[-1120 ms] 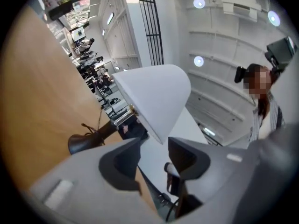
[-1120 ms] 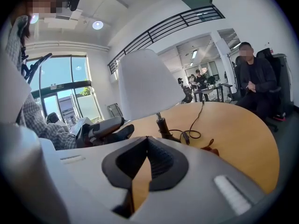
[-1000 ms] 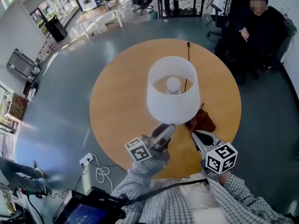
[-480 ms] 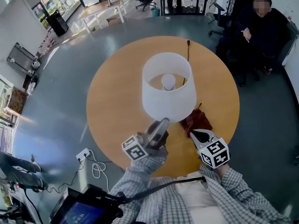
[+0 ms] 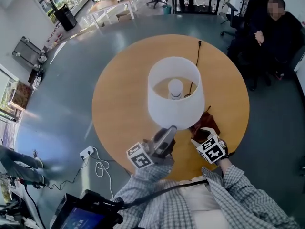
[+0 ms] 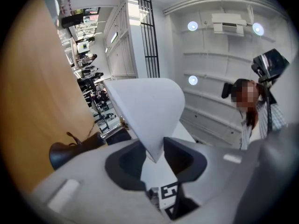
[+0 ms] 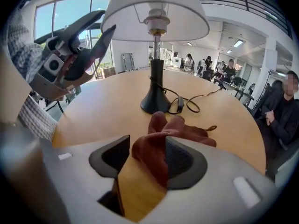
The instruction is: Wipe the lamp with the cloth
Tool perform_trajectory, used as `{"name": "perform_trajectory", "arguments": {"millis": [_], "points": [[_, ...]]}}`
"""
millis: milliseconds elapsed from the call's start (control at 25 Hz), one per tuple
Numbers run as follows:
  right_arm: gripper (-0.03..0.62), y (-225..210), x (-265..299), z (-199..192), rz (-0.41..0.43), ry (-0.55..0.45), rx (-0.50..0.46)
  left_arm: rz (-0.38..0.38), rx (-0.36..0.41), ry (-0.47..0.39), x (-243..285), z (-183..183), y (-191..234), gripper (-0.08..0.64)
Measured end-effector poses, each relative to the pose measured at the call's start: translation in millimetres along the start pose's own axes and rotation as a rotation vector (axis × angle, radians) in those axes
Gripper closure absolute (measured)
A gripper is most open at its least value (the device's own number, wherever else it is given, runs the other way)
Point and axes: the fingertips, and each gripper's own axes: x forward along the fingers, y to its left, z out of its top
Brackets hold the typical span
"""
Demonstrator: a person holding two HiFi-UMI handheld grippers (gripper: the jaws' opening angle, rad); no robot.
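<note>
The lower rim of the white lampshade (image 5: 174,111) is held between the pads of the left gripper (image 6: 154,148), whose jaws are drawn in close on both faces of the thin wall; the pads seem to press on it, although the contact itself is partly hidden by the rim. The jaws of the right gripper (image 7: 147,146) are opening, and a fold of the dark red cloth (image 7: 180,127) is seen between them, leaning on one pad while the other pad stands apart from it, so the cloth is not clamped. The cloth is lying crumpled on the round wooden table (image 5: 119,104), just beside the black base (image 7: 155,103) of the lamp (image 7: 157,69), on the side nearer to the person who holds the grippers. The lamp is standing upright near the middle of the table, and its bulb (image 5: 176,87) is visible from above inside the shade. A black cord (image 7: 180,104) is laid in a loop from the base over the tabletop. Beyond the table, a seated person (image 5: 274,37) in dark clothes is seen
</note>
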Motion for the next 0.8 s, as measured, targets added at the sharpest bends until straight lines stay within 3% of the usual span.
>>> {"name": "perform_trajectory", "arguments": {"millis": [200,360,400,440,600,800], "points": [[0.345,-10.4,17.1,-11.9,0.006,0.098,-0.005,0.011,-0.005,0.001,-1.3,-1.6,-2.1,0.442],[0.347,-14.7,26.0,-15.6,0.012,0.088,0.004,0.013,-0.005,-0.004,-1.5,1.6,2.4,0.442],[0.368,-17.7,26.7,-14.7,-0.002,0.083,0.025,0.013,-0.005,-0.007,-2.0,3.4,3.0,0.442],[0.484,-21.4,27.2,-15.1,-0.013,0.082,0.052,0.013,-0.005,-0.008,-2.6,4.6,3.4,0.442],[0.514,-31.3,20.8,-14.9,0.021,0.060,0.195,0.012,-0.005,-0.007,-3.2,1.2,4.8,0.442],[0.517,-45.3,-20.5,20.1,0.017,-0.138,0.400,0.011,-0.003,-0.008,-7.0,6.1,4.8,0.442]]}}
